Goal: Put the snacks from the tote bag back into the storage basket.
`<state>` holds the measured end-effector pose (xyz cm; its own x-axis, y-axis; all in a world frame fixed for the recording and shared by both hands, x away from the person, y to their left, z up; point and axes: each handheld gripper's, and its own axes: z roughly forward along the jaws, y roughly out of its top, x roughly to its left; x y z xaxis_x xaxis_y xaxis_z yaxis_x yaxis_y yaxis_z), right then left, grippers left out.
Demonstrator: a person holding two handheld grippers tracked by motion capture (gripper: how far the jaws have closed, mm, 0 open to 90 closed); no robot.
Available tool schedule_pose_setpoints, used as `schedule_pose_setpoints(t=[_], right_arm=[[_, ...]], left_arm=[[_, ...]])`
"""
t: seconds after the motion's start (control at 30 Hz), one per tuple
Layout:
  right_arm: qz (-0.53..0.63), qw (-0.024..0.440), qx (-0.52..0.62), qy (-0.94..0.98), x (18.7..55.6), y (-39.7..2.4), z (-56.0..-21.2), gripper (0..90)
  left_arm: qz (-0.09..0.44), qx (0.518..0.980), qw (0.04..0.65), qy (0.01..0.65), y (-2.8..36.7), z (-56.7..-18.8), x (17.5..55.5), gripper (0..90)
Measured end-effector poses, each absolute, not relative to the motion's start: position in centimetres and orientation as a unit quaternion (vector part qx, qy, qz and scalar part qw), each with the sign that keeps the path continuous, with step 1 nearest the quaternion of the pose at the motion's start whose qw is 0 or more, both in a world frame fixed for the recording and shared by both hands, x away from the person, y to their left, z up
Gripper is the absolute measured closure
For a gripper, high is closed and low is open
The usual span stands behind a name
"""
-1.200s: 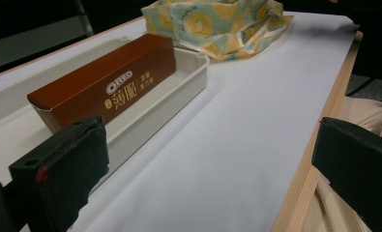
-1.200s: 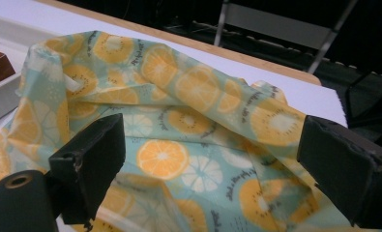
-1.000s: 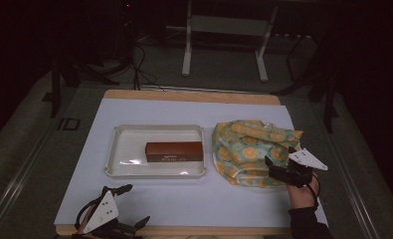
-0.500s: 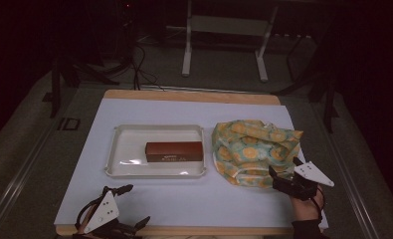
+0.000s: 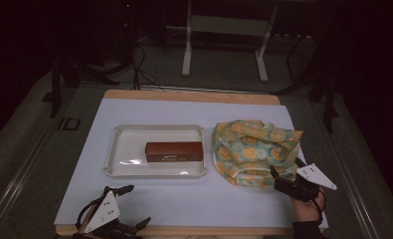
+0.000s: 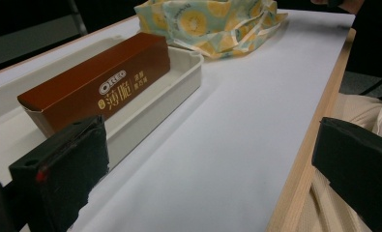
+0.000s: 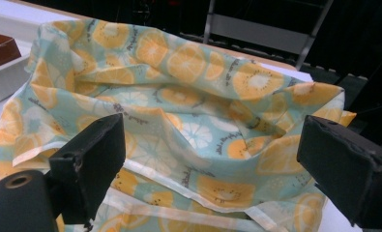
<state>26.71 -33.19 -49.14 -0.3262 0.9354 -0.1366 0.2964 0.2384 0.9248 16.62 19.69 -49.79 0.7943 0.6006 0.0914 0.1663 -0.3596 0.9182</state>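
Risk | right gripper (image 5: 283, 180) jaws spread at crumpled orange-print fabric bag (image 5: 253, 149); may pinch both layers; left gripper (image 5: 115, 219) spread, idle near brown cardboard box (image 5: 174, 151)

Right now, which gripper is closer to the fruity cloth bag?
The right gripper. It sits at the near edge of the orange-slice print bag, jaws open toward it. The left gripper is far off at the table's near-left corner, in front of the white tray.
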Motion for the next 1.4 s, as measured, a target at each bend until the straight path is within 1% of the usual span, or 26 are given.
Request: schedule_pose_setpoints(t=[0.9, 1.4], right_arm=[[0.437, 0.383, 0.437, 0.686, 26.48, -33.23, -49.03, 10.2], [0.439, 0.373, 0.440, 0.689, 26.71, -33.35, -49.27, 10.3]], left_arm=[[0.213, 0.796, 0.514, 0.240, 19.72, -49.73, 16.45, 0.0], [0.213, 0.795, 0.514, 0.240, 19.72, -49.70, 16.48, 0.0]])
